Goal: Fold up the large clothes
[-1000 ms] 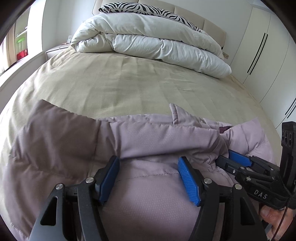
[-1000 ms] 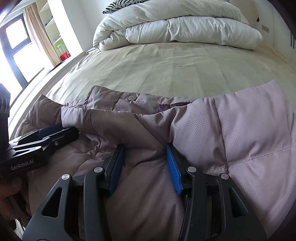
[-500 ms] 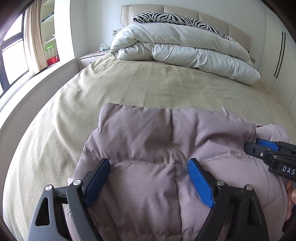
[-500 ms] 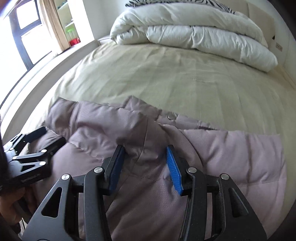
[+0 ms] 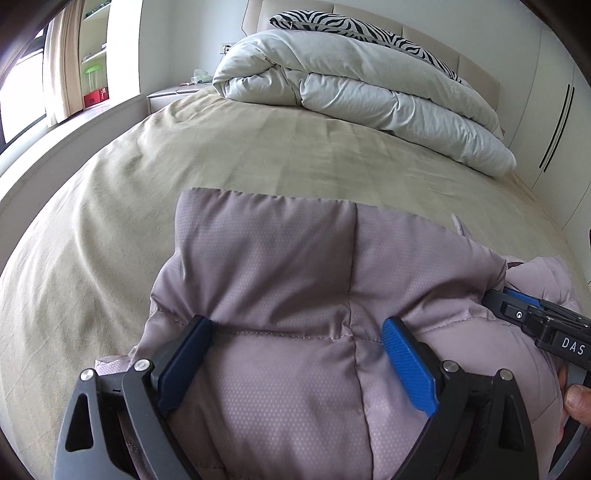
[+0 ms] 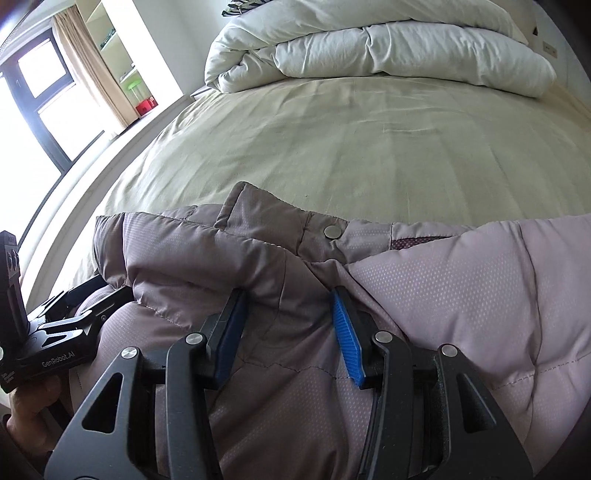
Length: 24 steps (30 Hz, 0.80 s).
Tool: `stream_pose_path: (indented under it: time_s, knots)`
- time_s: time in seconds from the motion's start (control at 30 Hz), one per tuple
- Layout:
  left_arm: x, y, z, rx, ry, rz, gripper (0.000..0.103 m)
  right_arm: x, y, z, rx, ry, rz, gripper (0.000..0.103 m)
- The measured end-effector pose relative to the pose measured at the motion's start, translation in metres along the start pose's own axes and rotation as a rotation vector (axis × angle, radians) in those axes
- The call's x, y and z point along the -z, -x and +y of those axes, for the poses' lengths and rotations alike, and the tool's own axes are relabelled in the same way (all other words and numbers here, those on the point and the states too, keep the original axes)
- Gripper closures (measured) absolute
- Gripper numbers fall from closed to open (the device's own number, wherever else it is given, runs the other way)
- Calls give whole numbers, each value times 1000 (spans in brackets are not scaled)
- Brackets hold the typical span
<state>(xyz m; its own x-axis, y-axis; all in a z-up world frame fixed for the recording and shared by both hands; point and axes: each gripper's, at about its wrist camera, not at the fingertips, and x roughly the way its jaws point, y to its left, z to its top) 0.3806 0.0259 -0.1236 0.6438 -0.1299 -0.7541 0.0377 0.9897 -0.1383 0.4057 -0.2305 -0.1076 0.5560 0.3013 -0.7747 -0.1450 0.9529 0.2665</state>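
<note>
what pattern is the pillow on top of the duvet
Black-and-white zebra stripes on the pillow, clearest in the left wrist view.

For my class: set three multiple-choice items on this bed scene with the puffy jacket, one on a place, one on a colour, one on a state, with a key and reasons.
1. Where does the folded duvet lie?
A. at the head of the bed
B. on the floor
C. on the jacket

2. What colour is the jacket?
A. green
B. pale mauve
C. black

3. What is between the fingers of the right gripper?
A. nothing
B. a bunched fold of jacket
C. the zebra pillow

Key: 1 A, it rests by the headboard. 2 B, the quilted fabric is dusty mauve. 3 B, fabric fills the gap between the fingers.
</note>
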Motion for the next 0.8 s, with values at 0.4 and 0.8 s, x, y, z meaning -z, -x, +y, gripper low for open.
stream_pose_path:
  time_s: [0.4,0.8]
  knots:
    - [34,80,-17,24,-37,-28,8,65,94,55,11,135,-45,56]
    - [44,54,-14,19,-35,-24,0,103,72,46,0,114,-79,56]
